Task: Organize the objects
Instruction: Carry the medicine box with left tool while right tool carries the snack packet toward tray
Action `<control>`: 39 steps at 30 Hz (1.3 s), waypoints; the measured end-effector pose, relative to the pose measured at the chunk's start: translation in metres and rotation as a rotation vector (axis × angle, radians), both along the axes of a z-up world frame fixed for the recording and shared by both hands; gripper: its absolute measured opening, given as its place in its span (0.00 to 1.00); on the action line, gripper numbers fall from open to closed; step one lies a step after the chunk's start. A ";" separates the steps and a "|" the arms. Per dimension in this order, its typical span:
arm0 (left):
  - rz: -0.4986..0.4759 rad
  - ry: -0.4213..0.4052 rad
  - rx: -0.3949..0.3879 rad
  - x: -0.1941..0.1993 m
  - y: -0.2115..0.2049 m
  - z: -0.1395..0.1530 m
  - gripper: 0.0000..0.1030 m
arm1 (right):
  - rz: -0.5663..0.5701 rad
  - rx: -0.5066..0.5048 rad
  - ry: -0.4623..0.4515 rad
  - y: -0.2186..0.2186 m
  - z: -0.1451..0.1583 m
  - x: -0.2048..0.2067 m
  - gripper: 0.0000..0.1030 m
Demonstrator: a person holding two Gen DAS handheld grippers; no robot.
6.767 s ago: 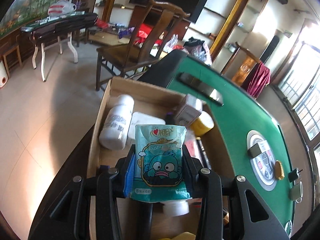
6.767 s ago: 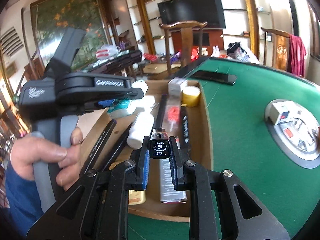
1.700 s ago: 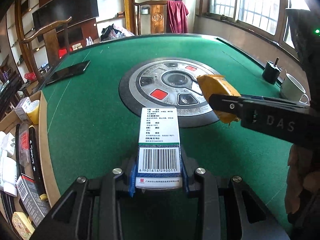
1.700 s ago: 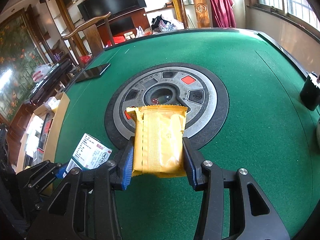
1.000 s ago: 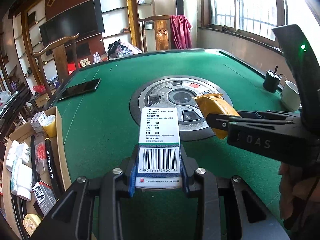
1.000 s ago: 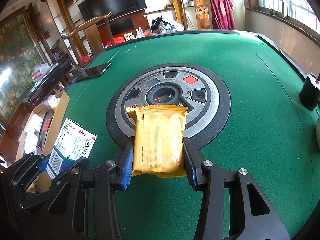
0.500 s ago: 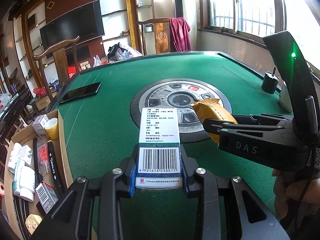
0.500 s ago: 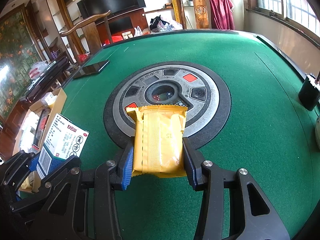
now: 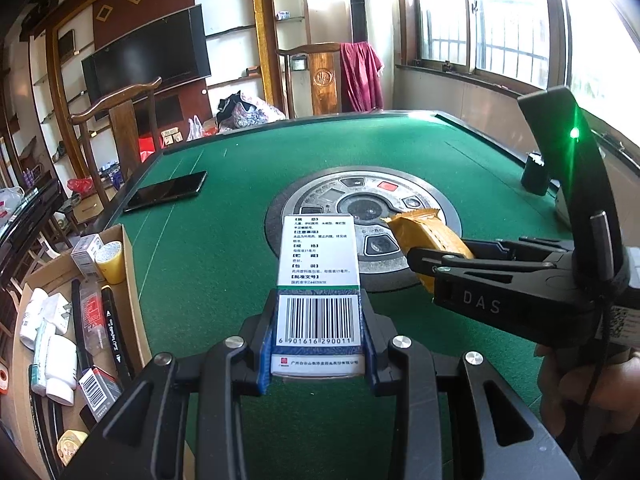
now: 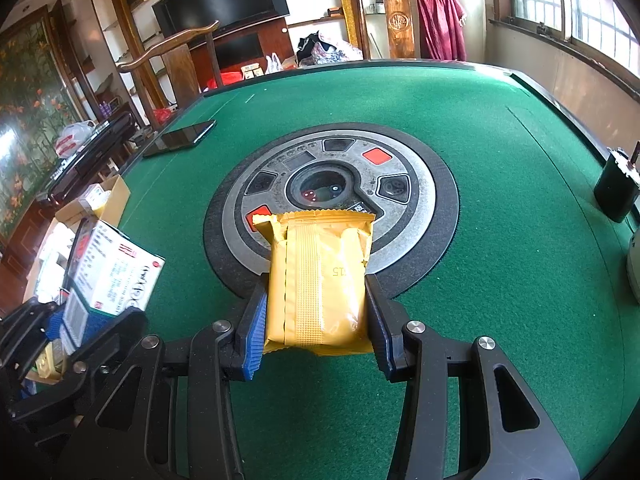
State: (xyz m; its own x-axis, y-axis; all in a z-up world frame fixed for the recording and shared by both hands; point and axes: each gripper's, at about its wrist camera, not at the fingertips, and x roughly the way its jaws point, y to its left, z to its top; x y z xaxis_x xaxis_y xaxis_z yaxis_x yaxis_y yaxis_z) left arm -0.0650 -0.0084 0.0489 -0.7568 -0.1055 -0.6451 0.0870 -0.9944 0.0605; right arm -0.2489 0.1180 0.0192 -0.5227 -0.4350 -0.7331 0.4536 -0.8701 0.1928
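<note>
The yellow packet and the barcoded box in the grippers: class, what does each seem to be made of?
Yellow packet: probably plastic film, slightly glossy, with a crimped centre seam and a zigzag-cut top edge.
Barcoded box: looks like thin printed cardboard, smooth, with flat faces, sharp folded edges and a printed barcode.

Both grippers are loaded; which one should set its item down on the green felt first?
Probably right: right gripper holds the yellow foil packet above the felt; left gripper grips the white medicine box nearer the cardboard box.

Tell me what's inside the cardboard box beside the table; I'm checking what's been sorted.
The cardboard box holds a yellow tape roll, white bottles, small cartons and black sticks. Its near end is hidden behind the left gripper.
</note>
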 end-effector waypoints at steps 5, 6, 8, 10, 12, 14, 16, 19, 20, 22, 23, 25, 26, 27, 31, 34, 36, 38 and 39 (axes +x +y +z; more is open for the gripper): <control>0.009 0.025 0.010 0.003 -0.005 0.007 0.33 | -0.023 -0.008 0.006 -0.001 0.002 0.005 0.42; 0.011 0.031 0.013 0.004 -0.007 0.009 0.33 | -0.030 -0.007 0.015 -0.001 0.003 0.007 0.42; 0.018 0.040 0.021 0.005 -0.011 0.012 0.33 | -0.041 -0.006 0.026 -0.002 0.005 0.011 0.42; 0.029 0.052 0.028 0.006 -0.015 0.015 0.33 | -0.052 -0.018 0.031 -0.001 0.006 0.015 0.42; 0.039 0.062 0.038 0.006 -0.020 0.018 0.33 | -0.057 -0.025 0.031 -0.001 0.007 0.017 0.42; 0.052 0.075 0.048 0.008 -0.027 0.022 0.33 | -0.060 -0.026 0.032 -0.002 0.006 0.019 0.42; 0.067 0.085 0.061 0.009 -0.034 0.025 0.33 | -0.060 -0.029 0.030 -0.004 0.006 0.022 0.42; 0.091 0.097 0.076 0.009 -0.045 0.029 0.33 | -0.052 -0.027 0.040 -0.008 0.006 0.028 0.42; 0.099 0.101 0.082 0.009 -0.049 0.030 0.33 | -0.047 -0.026 0.045 -0.010 0.006 0.031 0.42; 0.113 0.107 0.090 0.009 -0.055 0.032 0.33 | -0.036 -0.026 0.059 -0.014 0.008 0.036 0.42; 0.123 0.109 0.093 0.009 -0.059 0.033 0.33 | -0.031 -0.028 0.062 -0.016 0.008 0.039 0.42; 0.133 0.109 0.100 0.009 -0.064 0.033 0.33 | -0.014 -0.036 0.067 -0.020 0.010 0.043 0.42; 0.138 0.109 0.103 0.009 -0.066 0.032 0.33 | -0.005 -0.039 0.067 -0.023 0.010 0.046 0.42; 0.142 0.108 0.106 0.009 -0.068 0.032 0.33 | 0.010 -0.040 0.069 -0.026 0.010 0.049 0.43; 0.172 0.114 0.120 0.011 -0.080 0.033 0.33 | 0.041 -0.038 0.081 -0.035 0.011 0.059 0.43; 0.189 0.107 0.128 0.011 -0.086 0.031 0.33 | 0.057 -0.037 0.089 -0.040 0.012 0.065 0.43; 0.187 0.097 0.128 0.009 -0.087 0.029 0.33 | 0.066 -0.033 0.092 -0.042 0.012 0.067 0.43; 0.184 0.090 0.129 0.008 -0.086 0.028 0.33 | 0.072 -0.030 0.092 -0.044 0.011 0.068 0.43; 0.181 0.090 0.128 0.009 -0.086 0.028 0.33 | 0.075 -0.030 0.091 -0.044 0.010 0.068 0.43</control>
State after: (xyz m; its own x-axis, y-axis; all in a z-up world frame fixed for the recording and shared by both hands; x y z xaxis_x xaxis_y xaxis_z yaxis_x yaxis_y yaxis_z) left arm -0.0564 -0.0945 0.0767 -0.7882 -0.1664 -0.5925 0.2641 -0.9610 -0.0815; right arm -0.1806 0.0743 0.0297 -0.5517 -0.4964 -0.6702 0.5344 -0.8274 0.1730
